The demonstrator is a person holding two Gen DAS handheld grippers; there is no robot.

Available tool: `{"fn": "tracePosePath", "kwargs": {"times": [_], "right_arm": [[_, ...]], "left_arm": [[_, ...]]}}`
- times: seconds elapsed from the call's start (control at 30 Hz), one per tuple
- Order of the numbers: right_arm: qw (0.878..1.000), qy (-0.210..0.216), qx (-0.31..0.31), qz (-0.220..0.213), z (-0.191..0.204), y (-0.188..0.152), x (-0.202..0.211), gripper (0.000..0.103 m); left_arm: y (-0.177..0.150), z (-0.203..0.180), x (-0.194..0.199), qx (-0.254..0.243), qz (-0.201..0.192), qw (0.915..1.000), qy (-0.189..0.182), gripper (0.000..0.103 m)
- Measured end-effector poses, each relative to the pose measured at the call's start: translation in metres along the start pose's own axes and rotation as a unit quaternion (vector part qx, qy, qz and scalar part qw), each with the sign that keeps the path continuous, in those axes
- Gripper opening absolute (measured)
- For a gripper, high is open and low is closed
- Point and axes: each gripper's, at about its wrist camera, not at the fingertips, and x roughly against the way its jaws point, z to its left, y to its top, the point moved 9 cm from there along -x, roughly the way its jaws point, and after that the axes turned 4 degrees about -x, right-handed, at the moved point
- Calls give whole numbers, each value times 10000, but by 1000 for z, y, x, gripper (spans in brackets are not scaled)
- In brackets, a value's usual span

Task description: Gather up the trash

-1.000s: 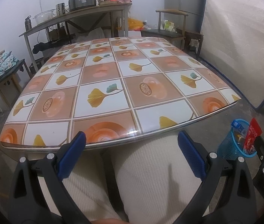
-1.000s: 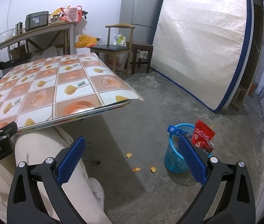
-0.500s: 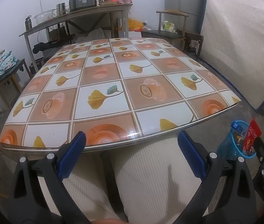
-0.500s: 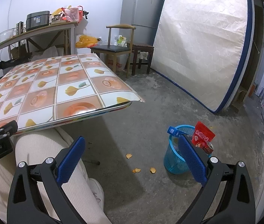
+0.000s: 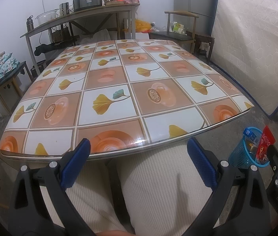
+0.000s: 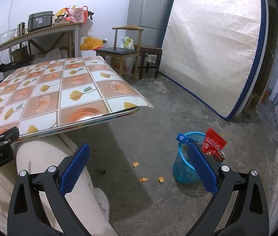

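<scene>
The concrete floor (image 6: 158,129) carries a blue basket (image 6: 184,169) (orange scraps (image 6: 144,179) lie beside it).

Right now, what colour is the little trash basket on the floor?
The trash basket is bright blue mesh; the right wrist view shows it best.

Even, cool indoor light, sharp focus, glare on the table (image 5: 139,140) edge, strong fisheye bending.
</scene>
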Motion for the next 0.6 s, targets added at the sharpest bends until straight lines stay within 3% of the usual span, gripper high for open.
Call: {"fn": "tracePosePath", "kwargs": {"times": [0.6], "right_arm": [[10000, -4, 13, 10, 1, 1, 0, 97]], "left_arm": [[-2, 0, -1, 22, 26, 10000, -3, 95]]}}
